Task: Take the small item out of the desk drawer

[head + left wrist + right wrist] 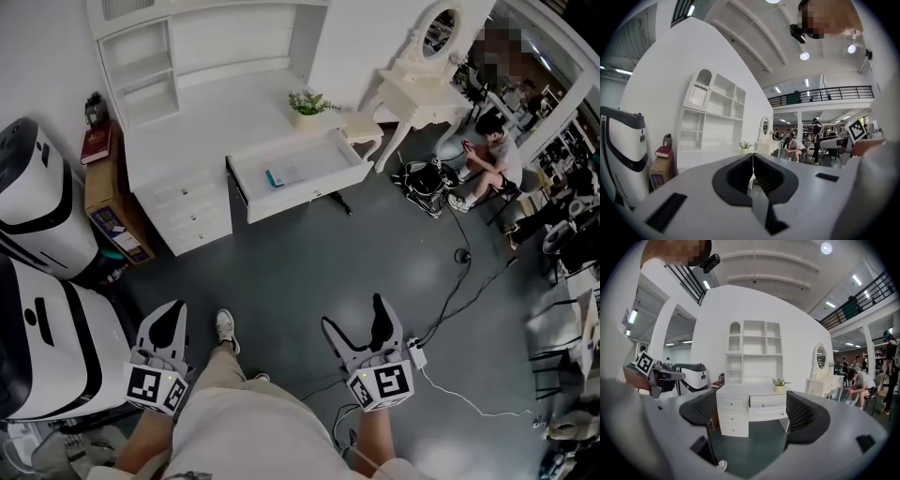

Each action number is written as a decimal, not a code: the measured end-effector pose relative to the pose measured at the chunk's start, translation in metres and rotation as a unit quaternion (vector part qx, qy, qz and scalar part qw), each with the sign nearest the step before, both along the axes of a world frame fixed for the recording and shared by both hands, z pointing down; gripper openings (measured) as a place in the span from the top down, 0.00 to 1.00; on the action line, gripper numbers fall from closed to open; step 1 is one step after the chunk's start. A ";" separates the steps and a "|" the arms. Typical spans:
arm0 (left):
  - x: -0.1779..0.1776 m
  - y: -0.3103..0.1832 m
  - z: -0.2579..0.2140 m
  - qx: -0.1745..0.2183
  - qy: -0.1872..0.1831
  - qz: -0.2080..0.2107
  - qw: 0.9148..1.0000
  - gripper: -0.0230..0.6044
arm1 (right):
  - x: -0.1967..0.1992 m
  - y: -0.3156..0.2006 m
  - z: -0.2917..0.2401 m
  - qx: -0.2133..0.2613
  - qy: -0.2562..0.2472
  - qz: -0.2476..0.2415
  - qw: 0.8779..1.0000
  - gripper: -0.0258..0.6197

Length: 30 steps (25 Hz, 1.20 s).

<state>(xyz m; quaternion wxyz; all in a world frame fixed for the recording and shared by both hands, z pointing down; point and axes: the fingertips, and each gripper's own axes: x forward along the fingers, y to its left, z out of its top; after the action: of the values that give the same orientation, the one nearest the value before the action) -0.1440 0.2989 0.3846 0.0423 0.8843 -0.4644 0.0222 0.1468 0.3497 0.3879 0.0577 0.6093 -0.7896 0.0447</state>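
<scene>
Head view: the desk (216,122) is seen well ahead across the floor, w/ its drawer (309,199) pulled out toward the person. The small item (274,178), blue & white, is found lying inside the drawer's left part. Its long axis cannot be made out, as it is too small. The left gripper (172,314) & right gripper (353,314) are held low beside the person's legs, both well apart from the drawer. The item is placed ahead & btwn them, slightly closer to the right one. Left gripper view: the left gripper (753,161) is shown clenched, pads pressed together w/ nothing btwn. The desk (707,157) is seen past the left jaw, but drawer & item are covered by the jaws. Right gripper view: the right gripper (752,405) is shown released, jaws wide apart & empty. The drawer (768,408) is framed btwn them, a bit right of ctr, & the item is hidden behind the drawer front. Judged: the reach is best made by the right gripper, which is lined up approx. on the drawer & ready to close. A long approach fwd is called for, then a drop from above into the drawer's left part, since the item is walled in at the front.
</scene>
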 end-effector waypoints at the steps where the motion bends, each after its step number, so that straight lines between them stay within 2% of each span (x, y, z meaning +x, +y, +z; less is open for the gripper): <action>1: 0.002 -0.006 0.006 -0.007 0.001 0.001 1.000 0.94 | 0.002 -0.005 0.004 -0.005 -0.003 0.002 1.000 0.25; 4: 0.008 -0.034 0.021 -0.023 0.006 0.005 1.000 0.94 | 0.003 -0.027 0.015 -0.020 -0.002 0.006 1.000 0.25; 9: 0.029 -0.107 0.036 -0.031 0.022 0.022 0.999 0.94 | 0.008 -0.086 0.024 -0.039 0.010 0.010 0.999 0.25; 12: 0.035 -0.166 0.030 -0.023 0.032 0.032 0.999 0.94 | 0.006 -0.142 0.019 -0.044 0.020 0.009 0.999 0.25; 16: 0.039 -0.248 0.031 -0.041 0.040 0.046 0.997 0.94 | -0.002 -0.225 0.006 -0.048 0.039 0.008 0.998 0.25; 20: 0.048 -0.318 0.025 -0.034 0.044 0.077 0.995 0.94 | -0.005 -0.290 -0.001 -0.055 0.047 0.023 0.997 0.25; 24: 0.067 -0.367 0.020 -0.035 0.055 0.103 0.992 0.94 | 0.003 -0.320 -0.007 -0.056 0.047 0.048 0.996 0.25; 30: 0.101 -0.398 0.017 -0.040 0.058 0.134 0.988 0.94 | 0.029 -0.339 -0.006 -0.063 0.039 0.079 0.994 0.25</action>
<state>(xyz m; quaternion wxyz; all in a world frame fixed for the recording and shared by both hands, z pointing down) -0.0432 -0.0993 0.4011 0.1008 0.9360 -0.3372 -0.0050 0.1758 0.0110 0.3823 0.1236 0.6661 -0.7317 0.0750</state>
